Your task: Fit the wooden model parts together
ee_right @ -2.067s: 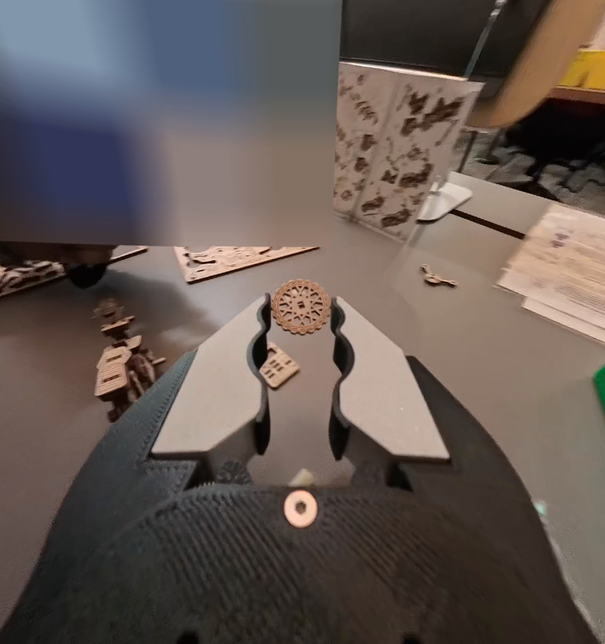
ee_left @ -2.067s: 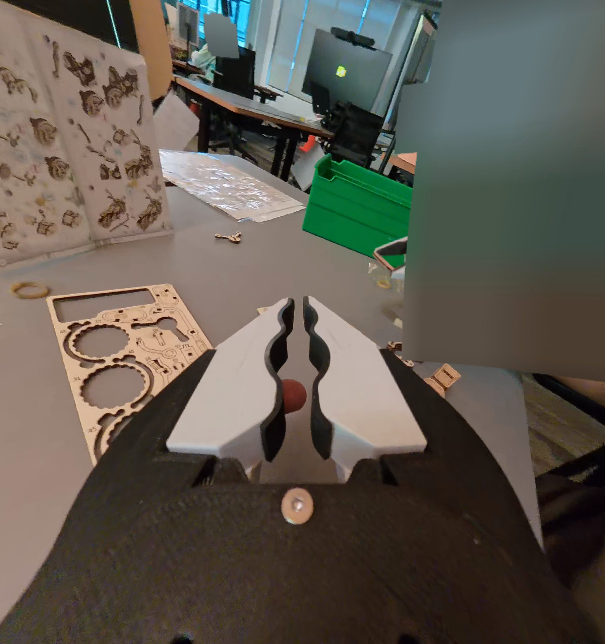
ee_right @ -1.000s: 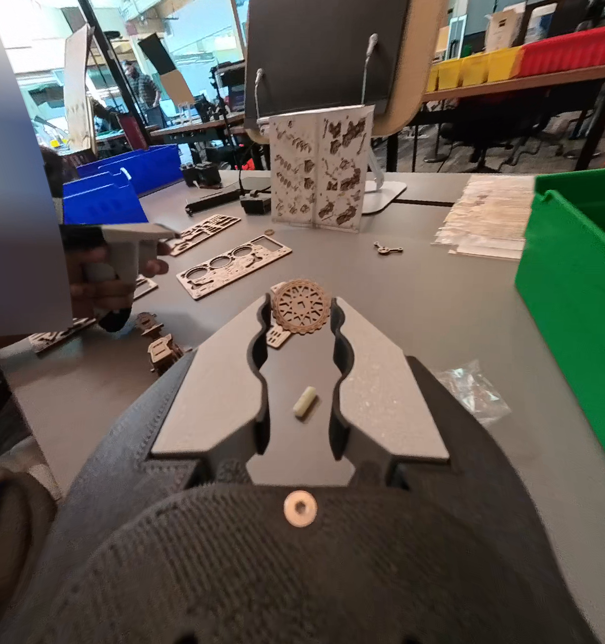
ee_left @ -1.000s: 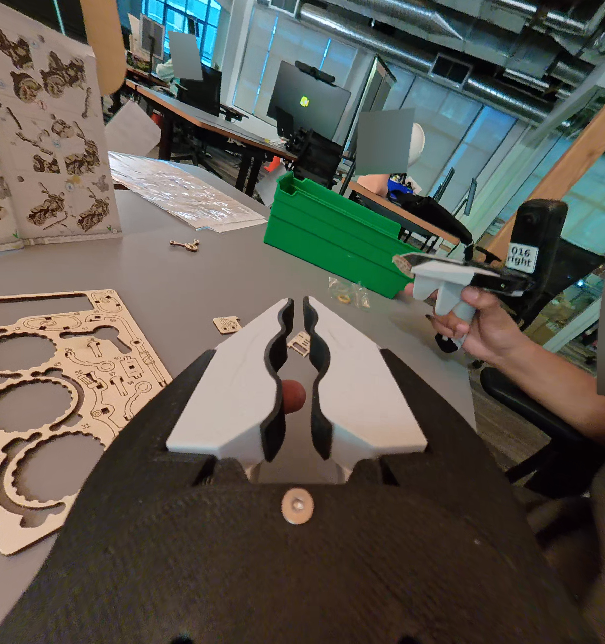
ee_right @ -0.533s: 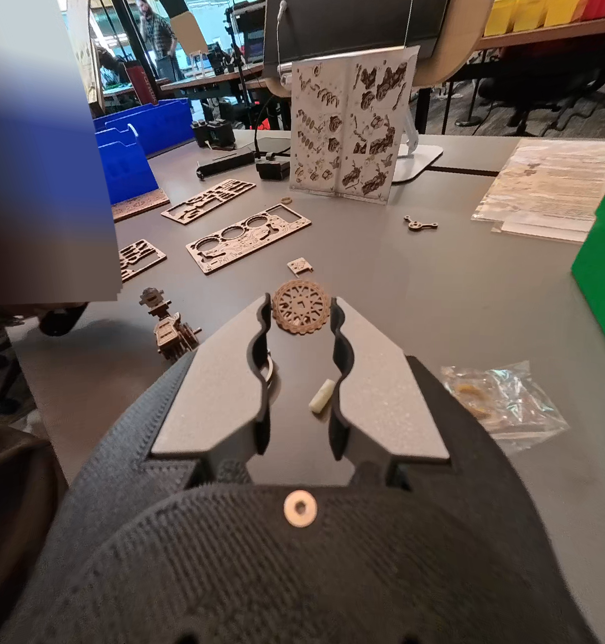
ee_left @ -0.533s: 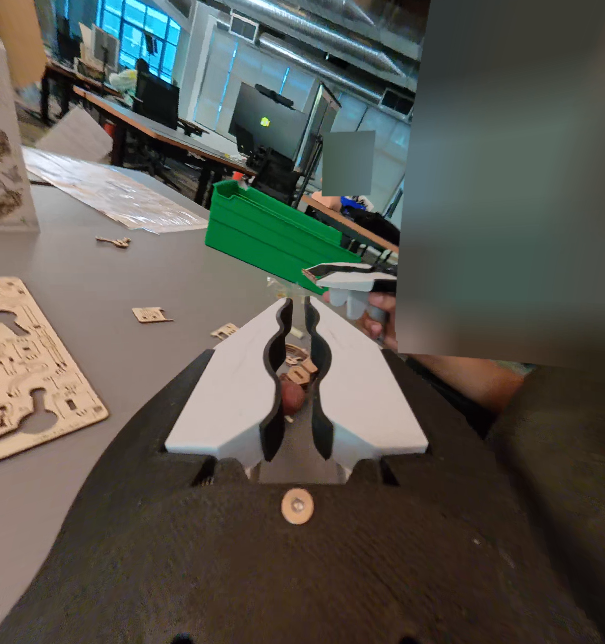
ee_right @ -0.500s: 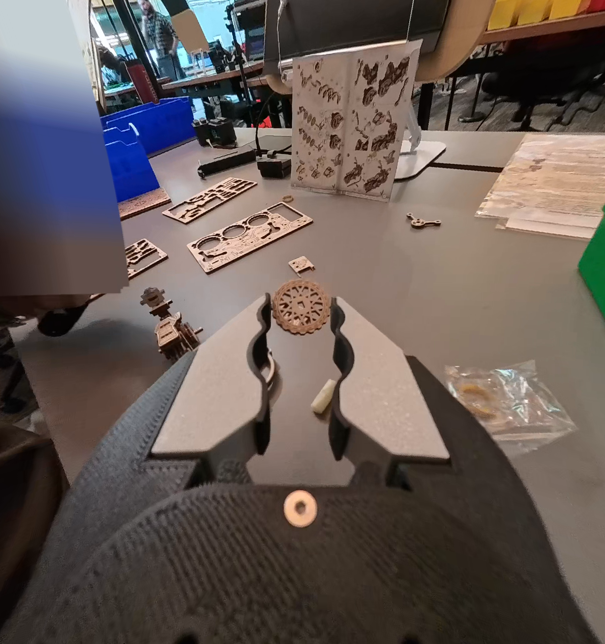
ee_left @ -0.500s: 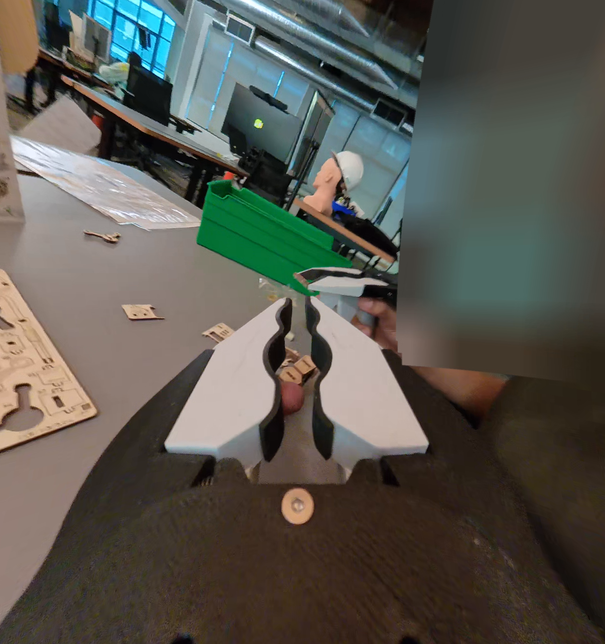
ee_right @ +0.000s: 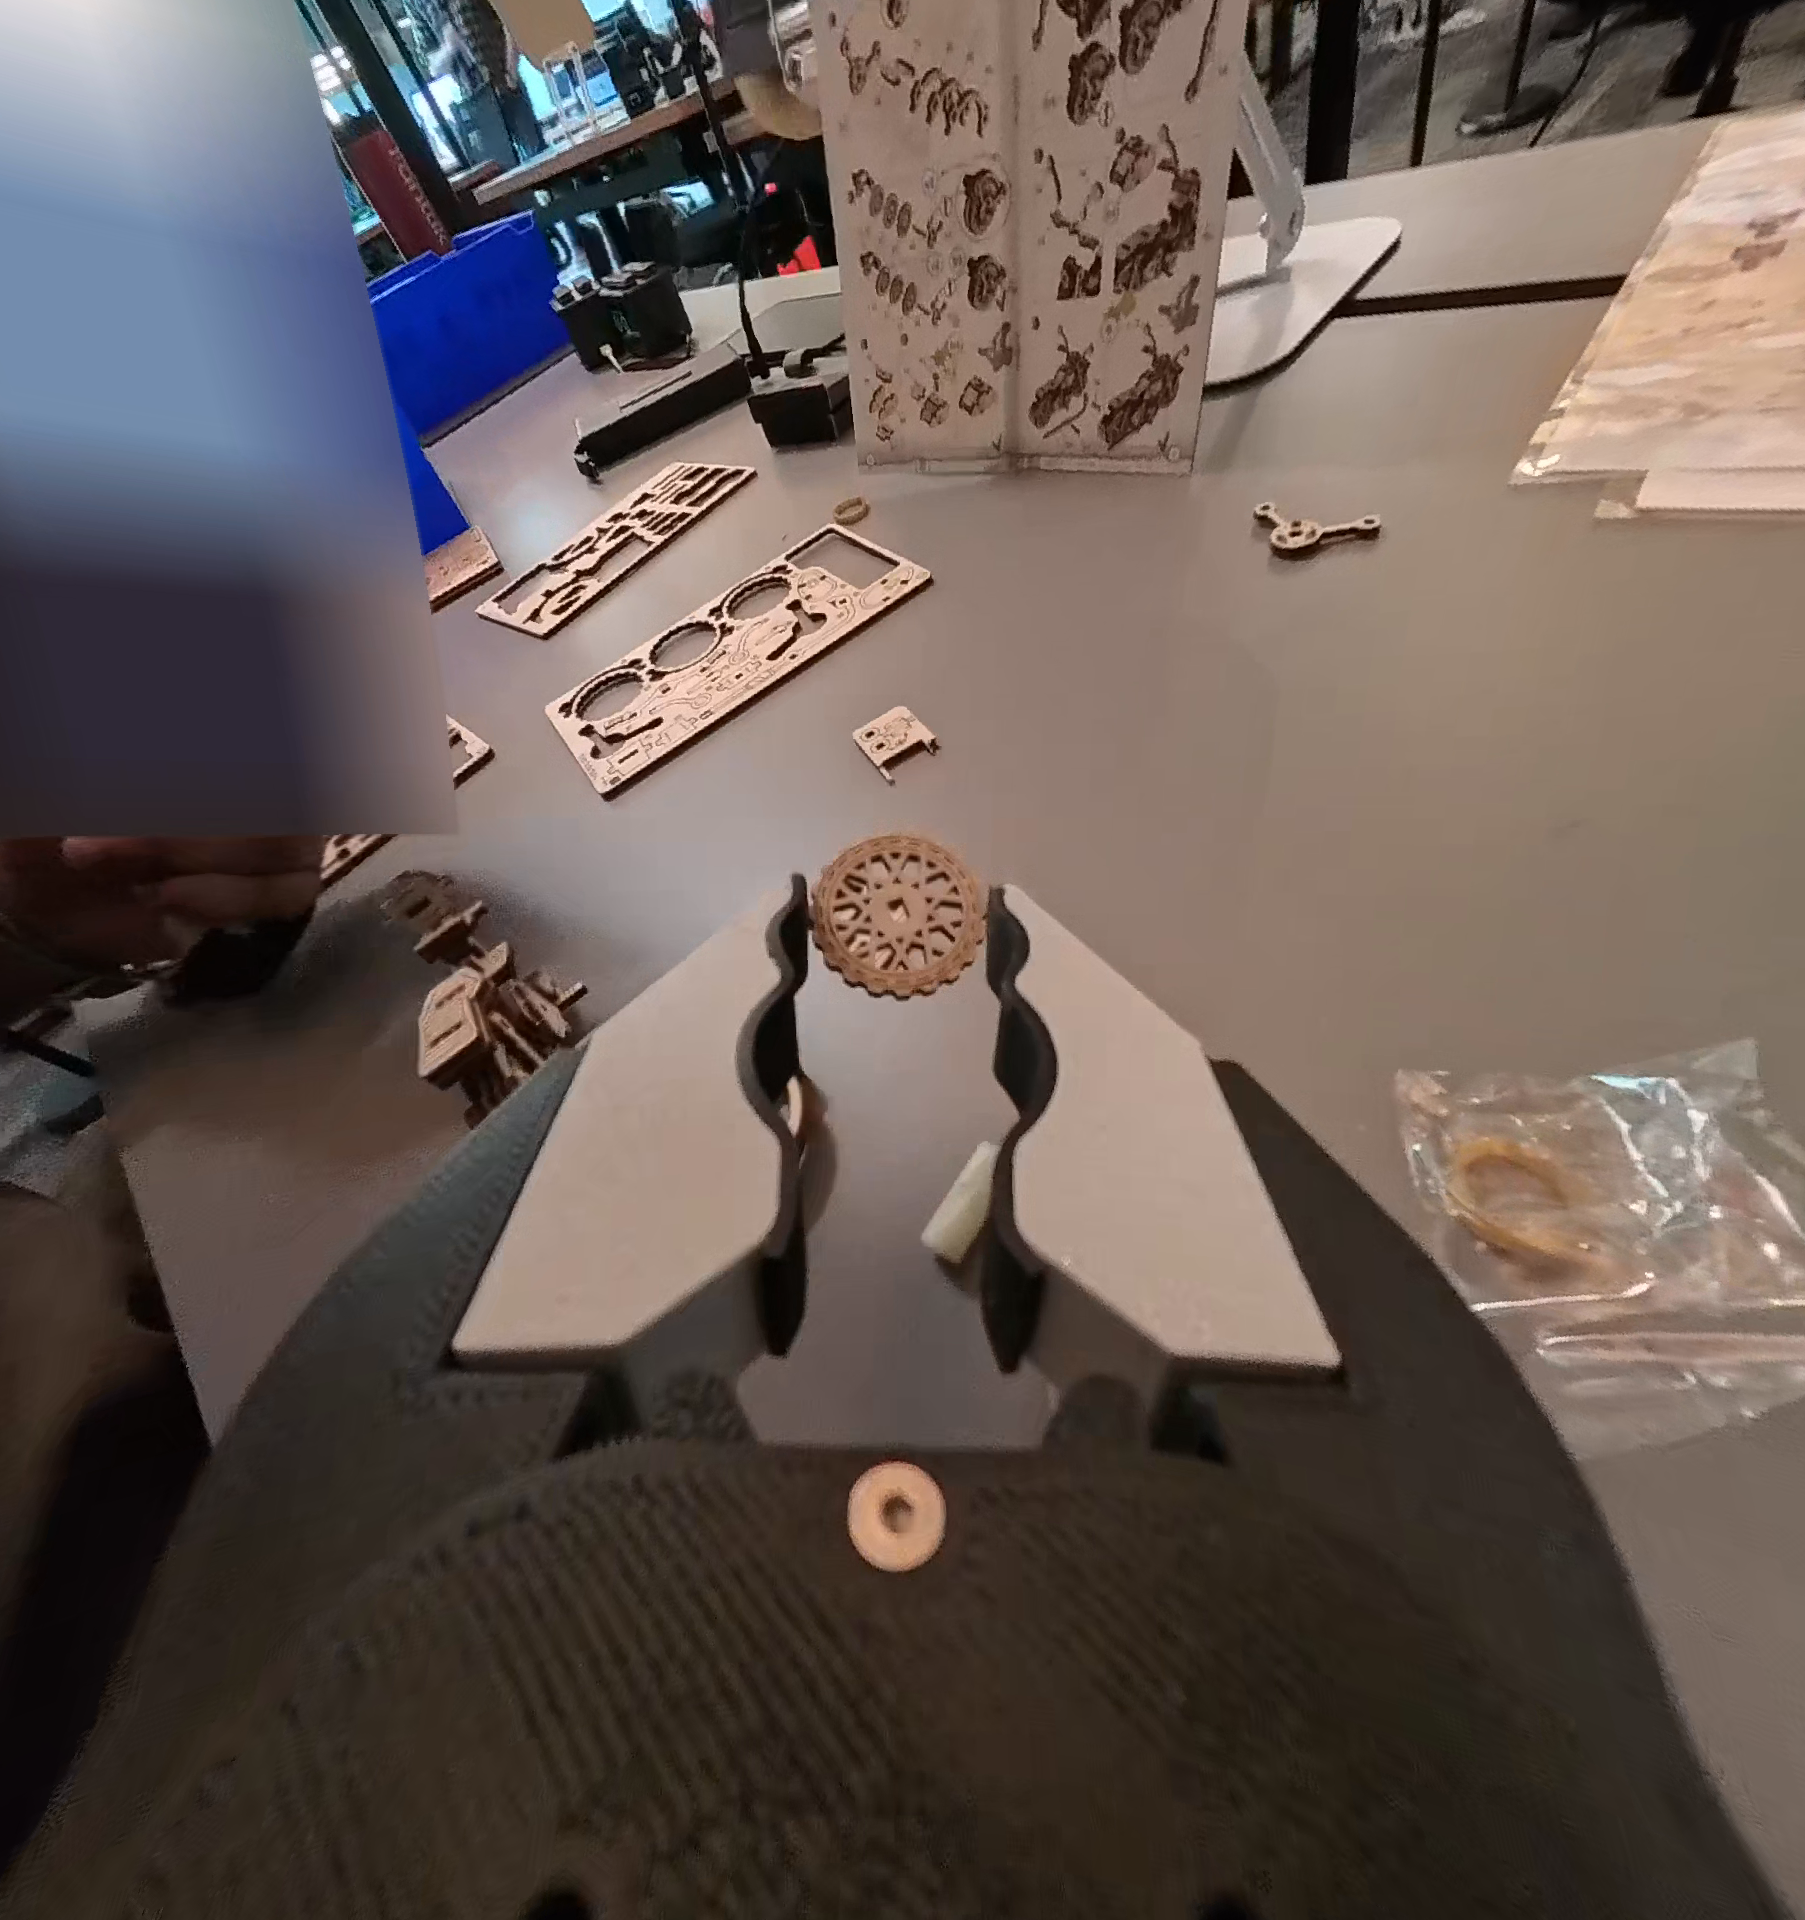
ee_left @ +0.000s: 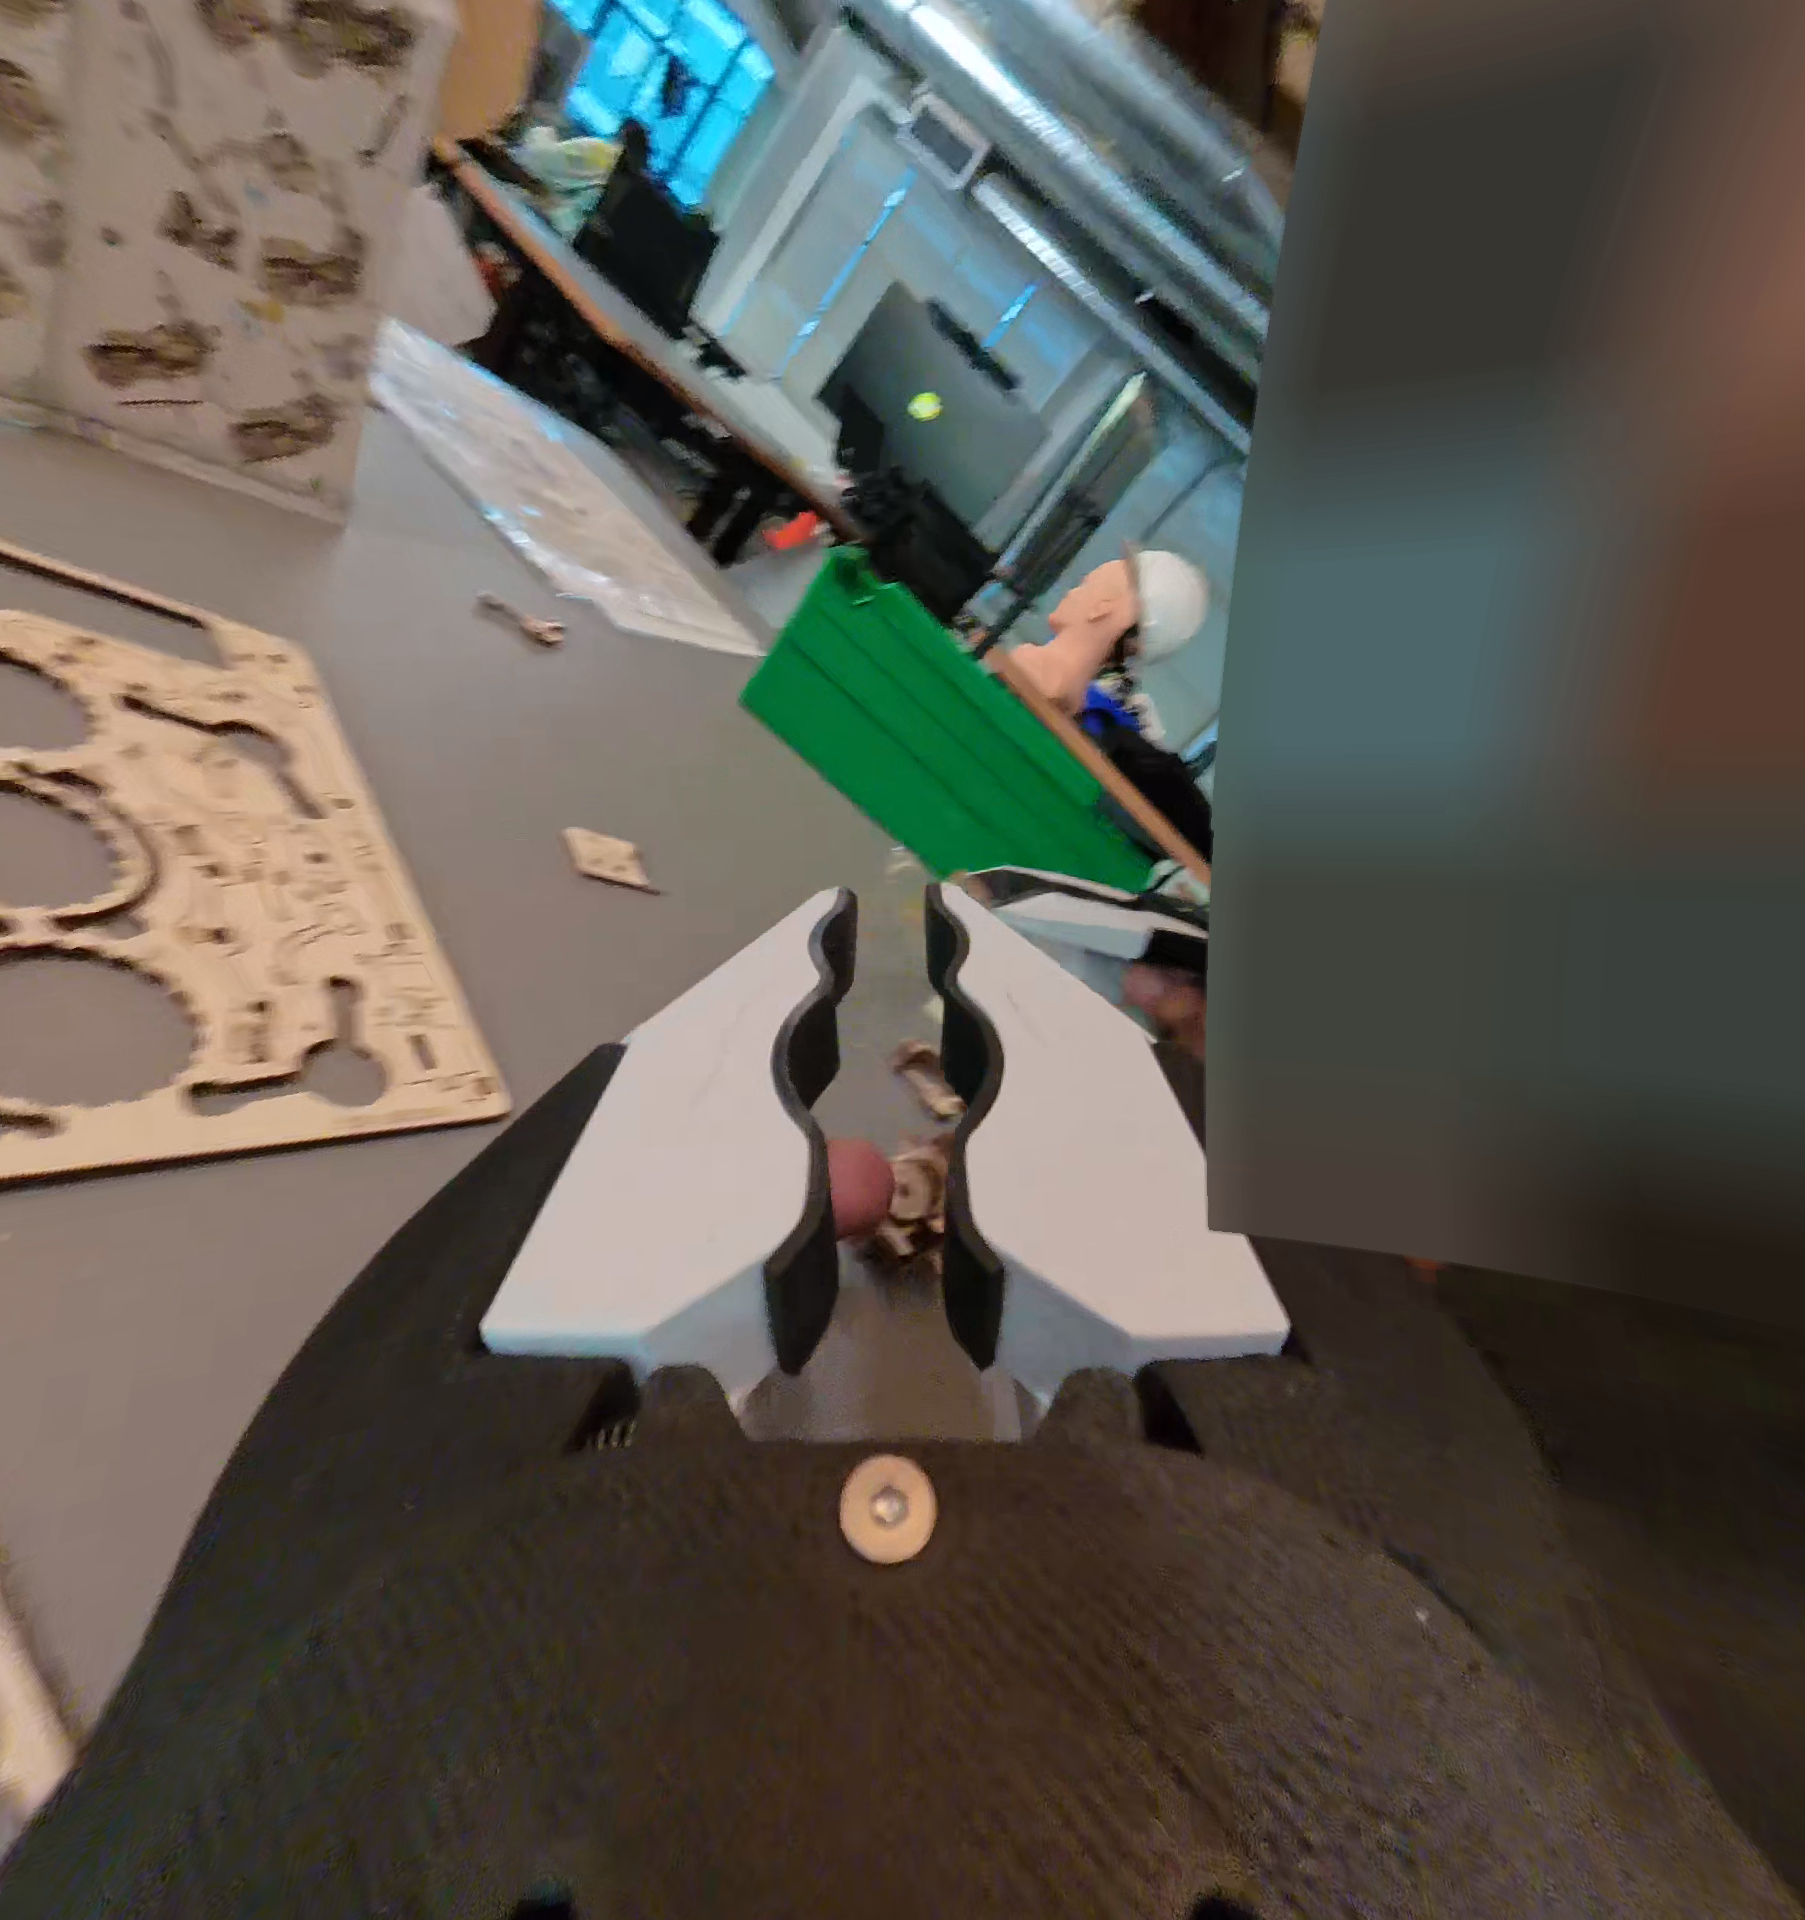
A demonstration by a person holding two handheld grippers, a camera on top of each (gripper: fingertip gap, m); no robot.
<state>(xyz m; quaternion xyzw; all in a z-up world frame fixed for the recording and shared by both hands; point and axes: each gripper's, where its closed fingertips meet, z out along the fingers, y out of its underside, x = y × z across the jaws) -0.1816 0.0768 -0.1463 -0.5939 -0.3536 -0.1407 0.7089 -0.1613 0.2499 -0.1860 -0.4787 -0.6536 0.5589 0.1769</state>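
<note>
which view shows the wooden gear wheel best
The right wrist view. The wooden gear wheel sits sharp and face-on, clamped between the tips of the right gripper, with its teeth and spoke pattern clear. In the left wrist view the right gripper shows only partly, beside a masked patch, and the wheel cannot be made out.

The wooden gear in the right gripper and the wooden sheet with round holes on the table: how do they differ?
The gear is a small round toothed disc; the sheet is a long flat rectangle. The gear is lifted, held at its edges at the tips of the right gripper; the sheet lies flat on the table, untouched. The gear is a freed part with fine spoke cut-outs; the sheet is a frame with three large round holes. Both are thin, light-brown cut wood.
</note>
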